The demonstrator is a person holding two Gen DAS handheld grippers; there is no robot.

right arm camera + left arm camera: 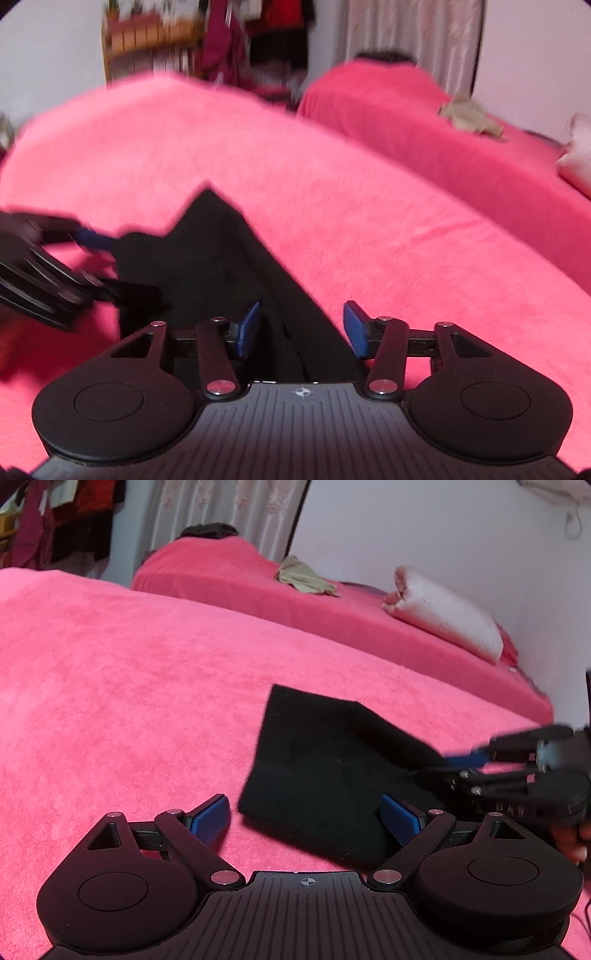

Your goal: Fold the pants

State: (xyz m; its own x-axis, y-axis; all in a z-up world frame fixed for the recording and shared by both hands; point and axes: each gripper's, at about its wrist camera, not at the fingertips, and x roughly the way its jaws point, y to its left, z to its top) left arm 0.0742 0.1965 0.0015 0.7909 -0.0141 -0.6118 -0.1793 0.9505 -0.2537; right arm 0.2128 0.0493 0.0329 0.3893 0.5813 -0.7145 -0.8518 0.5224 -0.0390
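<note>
My black pants (317, 775) lie folded on the pink-blanketed bed (129, 686); a second pink bed (236, 576) carries a beige garment (303, 576) and pillow (447, 613)

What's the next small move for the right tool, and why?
Probably close the right tool on the fold edge of the black knit pants. Its blue pads stand apart with cloth running between them, not pinched. The left tool is also open beside the garment, which lies partly folded on the pink fleece blanket, so nothing grips it yet.
</note>
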